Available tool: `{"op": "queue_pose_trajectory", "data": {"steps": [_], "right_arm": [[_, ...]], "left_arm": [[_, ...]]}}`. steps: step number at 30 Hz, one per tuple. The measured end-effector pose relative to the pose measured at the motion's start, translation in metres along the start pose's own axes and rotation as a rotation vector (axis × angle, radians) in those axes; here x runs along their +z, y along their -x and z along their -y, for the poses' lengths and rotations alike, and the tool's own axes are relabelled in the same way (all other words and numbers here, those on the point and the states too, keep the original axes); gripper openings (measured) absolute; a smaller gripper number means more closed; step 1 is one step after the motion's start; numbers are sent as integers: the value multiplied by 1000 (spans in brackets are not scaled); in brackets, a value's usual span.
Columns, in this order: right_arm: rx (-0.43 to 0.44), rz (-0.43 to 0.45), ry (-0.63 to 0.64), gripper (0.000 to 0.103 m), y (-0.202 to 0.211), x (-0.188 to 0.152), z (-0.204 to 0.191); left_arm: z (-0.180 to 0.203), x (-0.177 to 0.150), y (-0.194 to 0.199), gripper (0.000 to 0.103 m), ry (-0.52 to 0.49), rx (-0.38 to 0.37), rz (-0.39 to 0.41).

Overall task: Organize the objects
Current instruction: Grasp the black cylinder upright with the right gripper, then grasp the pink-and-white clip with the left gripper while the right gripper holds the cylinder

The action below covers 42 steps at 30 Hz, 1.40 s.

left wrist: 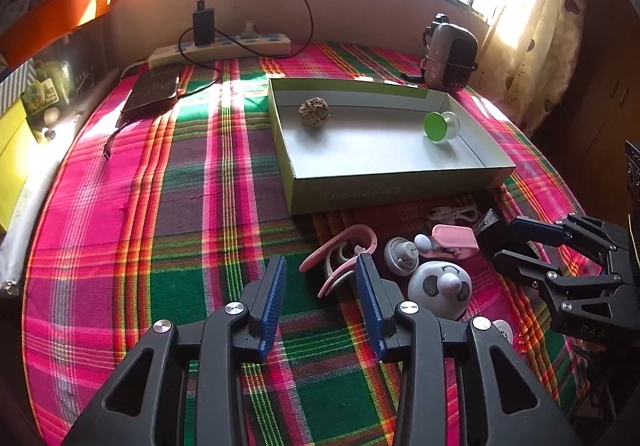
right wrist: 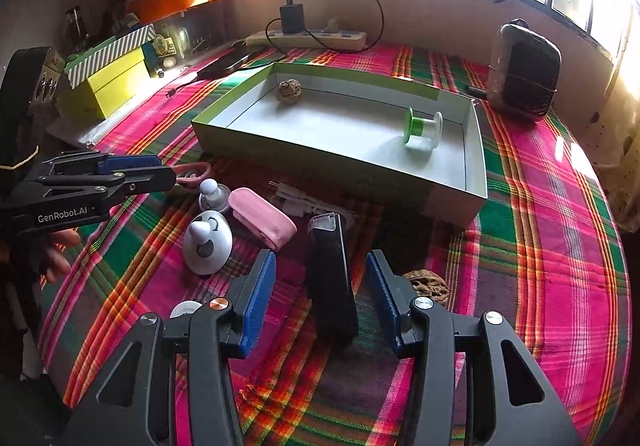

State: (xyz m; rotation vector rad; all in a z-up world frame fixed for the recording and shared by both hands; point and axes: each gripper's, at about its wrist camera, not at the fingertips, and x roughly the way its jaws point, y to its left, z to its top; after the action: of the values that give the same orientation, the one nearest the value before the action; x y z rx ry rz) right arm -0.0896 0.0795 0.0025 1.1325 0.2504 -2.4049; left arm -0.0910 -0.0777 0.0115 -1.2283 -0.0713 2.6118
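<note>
An open green-edged box holds a brown walnut and a green spool. In front of it lie a pink clip, a panda toy, a small white toy, a pink case, a white cable and a black stapler-like object. My left gripper is open over the cloth beside the pink clip. My right gripper is open, its jaws either side of the black object.
A second walnut lies right of the right gripper. A power strip with a charger, a dark tablet and a small heater stand at the back. Yellow boxes line the left edge of the plaid cloth.
</note>
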Motion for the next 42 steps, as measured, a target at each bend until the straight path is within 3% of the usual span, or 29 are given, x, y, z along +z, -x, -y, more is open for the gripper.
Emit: {"op": "queue_pose_trajectory", "data": {"steps": [15,21,24,36,42], "right_arm": [[-54,-33,13,48,-13,-5,2],[-32,-26,18,30,-14,-4,1],[-36,-23,27,26,-15,-3,-2],[-16,-27,7,25,-16,-1,1],[-16,-26,3,25,-17,-1,1]], "left_arm": [[2,4,-9,35,-50,14,-20],[5,7,-11,35,-99,22,-24],[8,8,-13,35,-119,20,-27],[19,15,-27,35,-210,25,-57],[20,18,-32,35,-206,27,-58]]}}
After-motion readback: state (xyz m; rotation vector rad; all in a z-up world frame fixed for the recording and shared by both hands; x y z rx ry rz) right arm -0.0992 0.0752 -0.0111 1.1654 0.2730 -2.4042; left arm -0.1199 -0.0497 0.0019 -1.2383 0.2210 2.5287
